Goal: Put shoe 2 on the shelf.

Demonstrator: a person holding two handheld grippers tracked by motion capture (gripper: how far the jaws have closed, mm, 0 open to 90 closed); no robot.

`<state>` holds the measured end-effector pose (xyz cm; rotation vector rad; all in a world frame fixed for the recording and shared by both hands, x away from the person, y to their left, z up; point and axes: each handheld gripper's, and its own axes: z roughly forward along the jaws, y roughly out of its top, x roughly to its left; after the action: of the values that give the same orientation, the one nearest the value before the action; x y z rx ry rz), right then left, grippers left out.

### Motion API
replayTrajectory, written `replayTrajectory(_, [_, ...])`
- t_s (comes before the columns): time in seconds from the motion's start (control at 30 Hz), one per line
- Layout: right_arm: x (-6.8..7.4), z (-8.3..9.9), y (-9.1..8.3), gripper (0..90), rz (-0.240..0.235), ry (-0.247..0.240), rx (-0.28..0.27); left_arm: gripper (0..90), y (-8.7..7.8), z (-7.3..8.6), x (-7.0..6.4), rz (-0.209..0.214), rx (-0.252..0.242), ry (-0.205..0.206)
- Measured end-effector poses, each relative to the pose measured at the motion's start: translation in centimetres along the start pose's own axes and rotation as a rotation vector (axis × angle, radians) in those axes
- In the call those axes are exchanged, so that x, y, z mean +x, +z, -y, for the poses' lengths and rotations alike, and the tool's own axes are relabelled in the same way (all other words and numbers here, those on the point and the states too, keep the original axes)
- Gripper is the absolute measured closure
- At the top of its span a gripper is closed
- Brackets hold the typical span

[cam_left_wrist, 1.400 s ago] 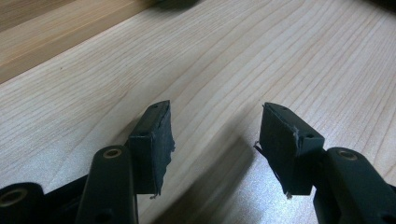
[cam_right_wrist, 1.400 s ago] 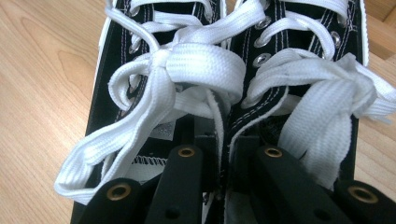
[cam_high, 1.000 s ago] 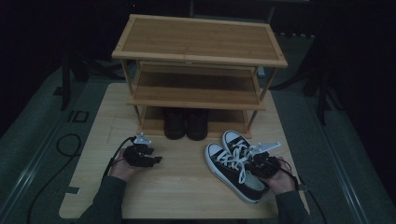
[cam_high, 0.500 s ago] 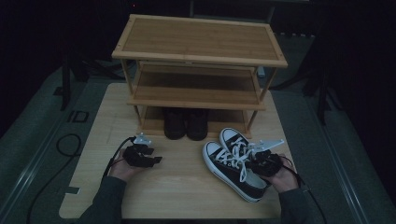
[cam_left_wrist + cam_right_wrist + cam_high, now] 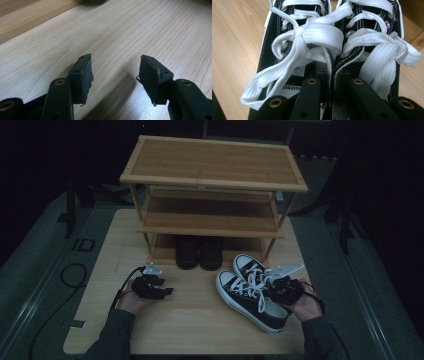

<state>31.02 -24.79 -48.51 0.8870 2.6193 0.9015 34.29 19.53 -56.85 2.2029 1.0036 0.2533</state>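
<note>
Two black sneakers [image 5: 252, 292] with white laces lie side by side on the wooden table [image 5: 200, 320], right of centre, just in front of the shoe rack [image 5: 212, 195]. The right gripper [image 5: 331, 86] has its jaws pinched together on the inner collars of both sneakers. The left gripper [image 5: 115, 72] hovers over bare table with jaws spread apart, holding nothing. A dark pair of boots [image 5: 200, 252] stands on the rack's bottom shelf

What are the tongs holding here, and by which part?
The right tongs pinch the sneaker pair by their adjoining inner collars. The left tongs are open, holding nothing.
</note>
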Motion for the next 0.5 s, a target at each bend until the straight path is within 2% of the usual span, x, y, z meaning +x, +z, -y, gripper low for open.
replayTrajectory(0.3, [0.2,-1.0,-0.6,84.9,-0.011,-0.063,0.023,44.7,0.0,0.0,0.0,0.001,-0.001,-0.002])
replayTrajectory(0.5, [0.1,-1.8,-1.2,84.9,-0.04,-0.087,0.001,44.7,0.0,0.0,0.0,0.001,-0.001,-0.002])
